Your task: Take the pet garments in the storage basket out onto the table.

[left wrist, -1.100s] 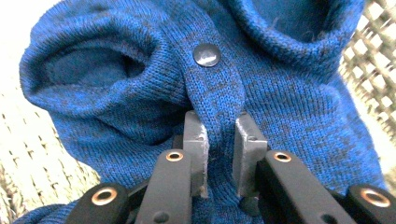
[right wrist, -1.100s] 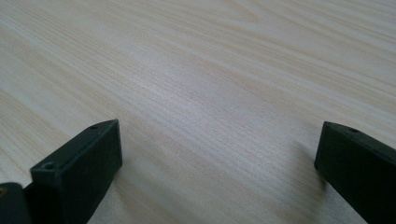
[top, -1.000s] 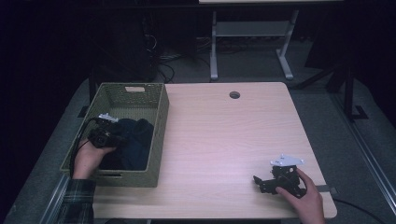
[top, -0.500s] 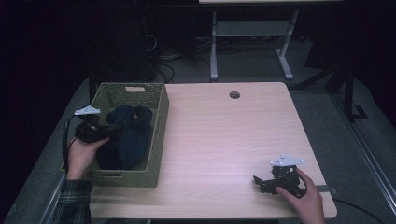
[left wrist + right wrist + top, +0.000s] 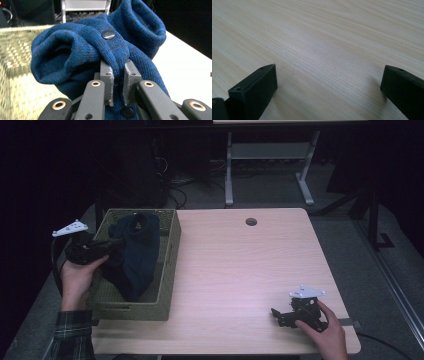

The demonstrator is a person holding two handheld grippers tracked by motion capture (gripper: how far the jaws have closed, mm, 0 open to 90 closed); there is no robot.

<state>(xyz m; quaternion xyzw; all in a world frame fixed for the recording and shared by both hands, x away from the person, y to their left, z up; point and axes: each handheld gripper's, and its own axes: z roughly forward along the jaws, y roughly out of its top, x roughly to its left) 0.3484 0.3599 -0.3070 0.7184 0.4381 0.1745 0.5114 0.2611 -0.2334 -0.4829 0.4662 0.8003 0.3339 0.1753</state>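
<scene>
A dark blue knitted garment [image 5: 134, 251] with black buttons hangs partly out of the woven olive basket [image 5: 170, 265] at the table's left. My left gripper [image 5: 112, 244] is shut on a fold of it at the basket's left wall, lifting it. The left gripper view shows the blue knit [image 5: 100, 47] bunched just above the pinching jaws, my left gripper [image 5: 117, 83] clamped on the cloth. My right gripper [image 5: 276, 314] rests open on the table near the front right corner. Bare wood lies between its spread jaws in the right gripper view, at my right gripper [image 5: 329, 82].
The light wood table [image 5: 240, 270] has a round cable hole [image 5: 251, 222] near its far edge. Behind the table stand a metal stand [image 5: 265, 165] and tangled cables on the dark floor.
My left gripper has risen and drawn back to the basket's left wall, pulling the blue garment up and stretching it out of the basket. The right gripper has stayed put.
</scene>
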